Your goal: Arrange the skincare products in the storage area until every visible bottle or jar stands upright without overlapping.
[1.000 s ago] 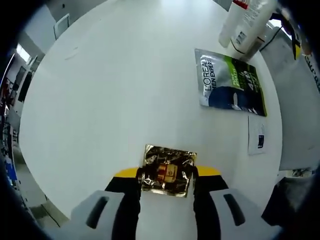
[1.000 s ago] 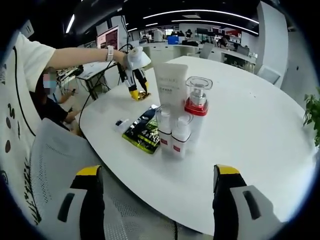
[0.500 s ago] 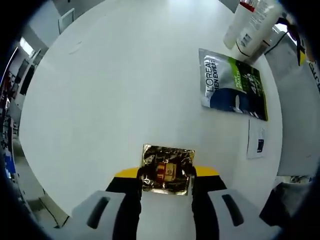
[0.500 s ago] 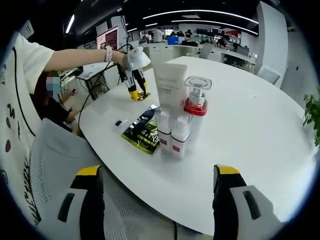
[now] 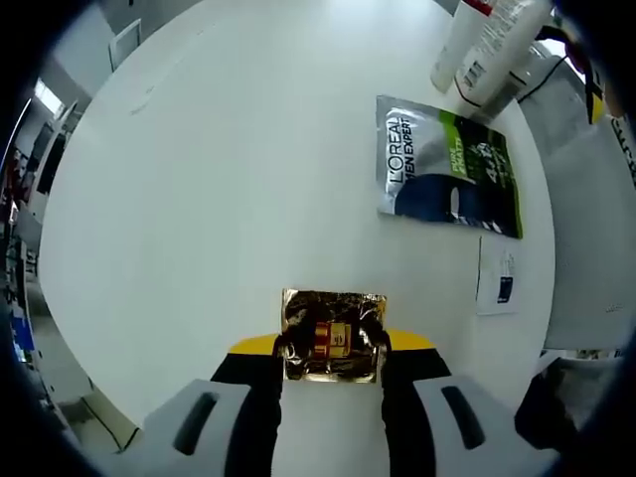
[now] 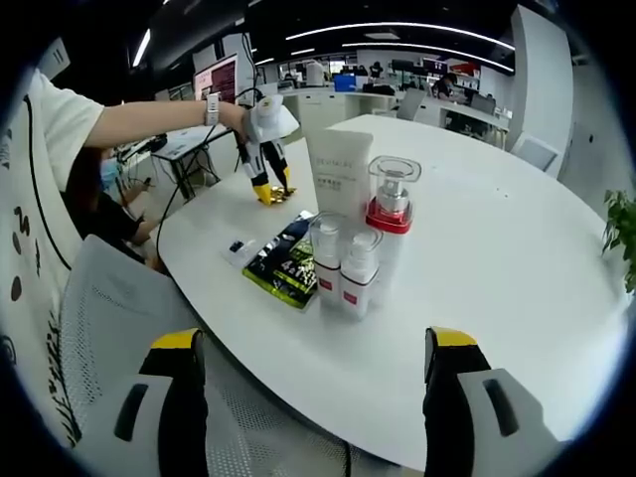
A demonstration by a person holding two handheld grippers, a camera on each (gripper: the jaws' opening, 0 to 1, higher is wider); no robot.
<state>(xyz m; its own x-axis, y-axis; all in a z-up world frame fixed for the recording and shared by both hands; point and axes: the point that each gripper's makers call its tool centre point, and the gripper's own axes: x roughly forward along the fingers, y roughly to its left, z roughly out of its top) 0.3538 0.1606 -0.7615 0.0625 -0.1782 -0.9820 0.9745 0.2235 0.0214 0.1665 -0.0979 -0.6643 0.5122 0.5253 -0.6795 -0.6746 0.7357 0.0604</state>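
I see a round white table [image 6: 517,248] under everything. A small paper card [image 5: 495,283] lies flat near its edge. A white mesh chair [image 6: 119,318] sits close to the table. Behind are office desks [image 6: 328,94], ceiling light strips [image 6: 397,25] and a green plant [image 6: 618,224].

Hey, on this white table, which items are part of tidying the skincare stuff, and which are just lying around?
Part of the job:
- gold foil sachet, between the left gripper's jaws
- L'Oreal sachet, lying flat
- white tube, upright
- red-collared pump bottle, upright
- two small bottles, upright

Just lying about:
- small white card
- mesh chair
- right gripper, open and away from everything
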